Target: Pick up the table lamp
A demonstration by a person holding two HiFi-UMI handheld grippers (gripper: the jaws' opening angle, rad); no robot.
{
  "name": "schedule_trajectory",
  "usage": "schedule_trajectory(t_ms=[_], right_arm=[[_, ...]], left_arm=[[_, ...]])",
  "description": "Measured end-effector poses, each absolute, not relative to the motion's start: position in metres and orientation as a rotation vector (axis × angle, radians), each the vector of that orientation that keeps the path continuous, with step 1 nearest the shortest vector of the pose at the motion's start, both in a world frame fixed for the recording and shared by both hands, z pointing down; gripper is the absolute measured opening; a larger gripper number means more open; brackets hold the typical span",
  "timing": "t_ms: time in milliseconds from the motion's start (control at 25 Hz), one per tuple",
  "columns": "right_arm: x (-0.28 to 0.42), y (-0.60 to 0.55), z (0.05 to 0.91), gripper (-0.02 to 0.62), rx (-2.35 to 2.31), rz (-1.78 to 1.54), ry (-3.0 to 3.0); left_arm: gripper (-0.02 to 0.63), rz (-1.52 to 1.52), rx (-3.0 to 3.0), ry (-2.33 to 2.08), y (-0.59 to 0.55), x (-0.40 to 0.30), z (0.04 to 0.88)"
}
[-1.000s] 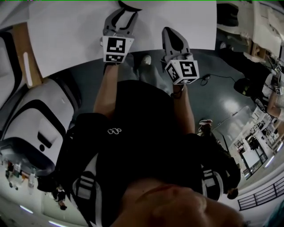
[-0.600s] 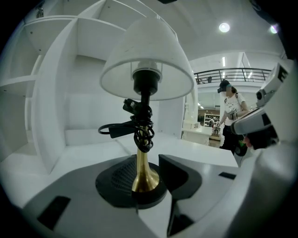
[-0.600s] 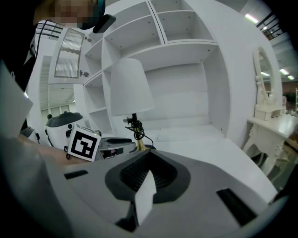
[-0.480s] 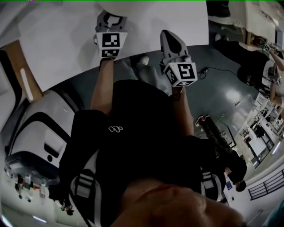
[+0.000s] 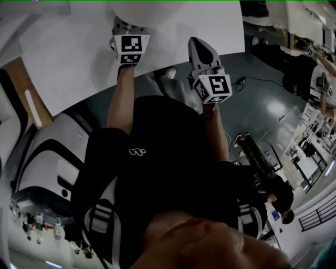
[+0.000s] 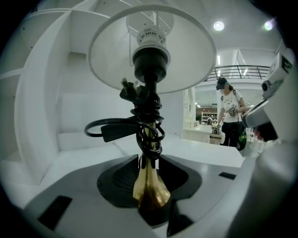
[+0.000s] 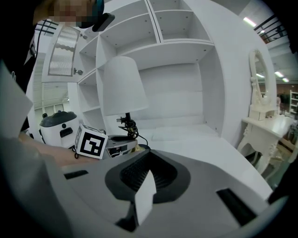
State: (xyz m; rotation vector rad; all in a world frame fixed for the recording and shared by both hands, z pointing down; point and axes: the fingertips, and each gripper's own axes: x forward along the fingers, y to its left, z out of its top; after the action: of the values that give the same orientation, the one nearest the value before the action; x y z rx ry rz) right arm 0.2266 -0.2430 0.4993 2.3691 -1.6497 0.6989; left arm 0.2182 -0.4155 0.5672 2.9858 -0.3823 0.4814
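Note:
The table lamp has a white shade (image 6: 153,51), a black socket and a brass stem (image 6: 148,181) with a black cord (image 6: 116,128) wound round it. In the left gripper view my left gripper (image 6: 149,201) is shut on the lower stem, where it flares. In the right gripper view the lamp (image 7: 122,88) stands upright on the white table, with the left gripper's marker cube (image 7: 91,142) beside it. My right gripper (image 7: 142,195) is shut and holds nothing, off to the right of the lamp. From the head view the left gripper (image 5: 122,26) reaches under the shade (image 5: 144,8), and the right gripper (image 5: 198,46) hovers at the table edge.
The white table (image 5: 79,58) backs onto white shelving (image 7: 177,56). A white dressing table with a mirror (image 7: 263,114) stands at the right and a white-and-black appliance (image 7: 58,128) at the left. A person (image 6: 229,111) stands in the background.
My left gripper has moved forward under the shade and its jaws, open a second ago, have shut on the lamp stem. The right gripper has barely moved.

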Motion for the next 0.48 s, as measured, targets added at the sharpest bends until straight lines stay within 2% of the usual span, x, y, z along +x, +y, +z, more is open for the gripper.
schedule_trajectory(t_ms=[280, 480], right_arm=[[0.2263, -0.2399, 0.504, 0.018, 2.339, 0.717, -1.637], [0.2232, -0.2391, 0.5055, 0.017, 2.322, 0.733, -1.653]], left_arm=[[0.135, 0.436, 3.009, -0.414, -0.4187, 0.2293, 0.5715], [0.11, 0.51, 3.043, -0.387, -0.4191, 0.2297, 0.5691]])
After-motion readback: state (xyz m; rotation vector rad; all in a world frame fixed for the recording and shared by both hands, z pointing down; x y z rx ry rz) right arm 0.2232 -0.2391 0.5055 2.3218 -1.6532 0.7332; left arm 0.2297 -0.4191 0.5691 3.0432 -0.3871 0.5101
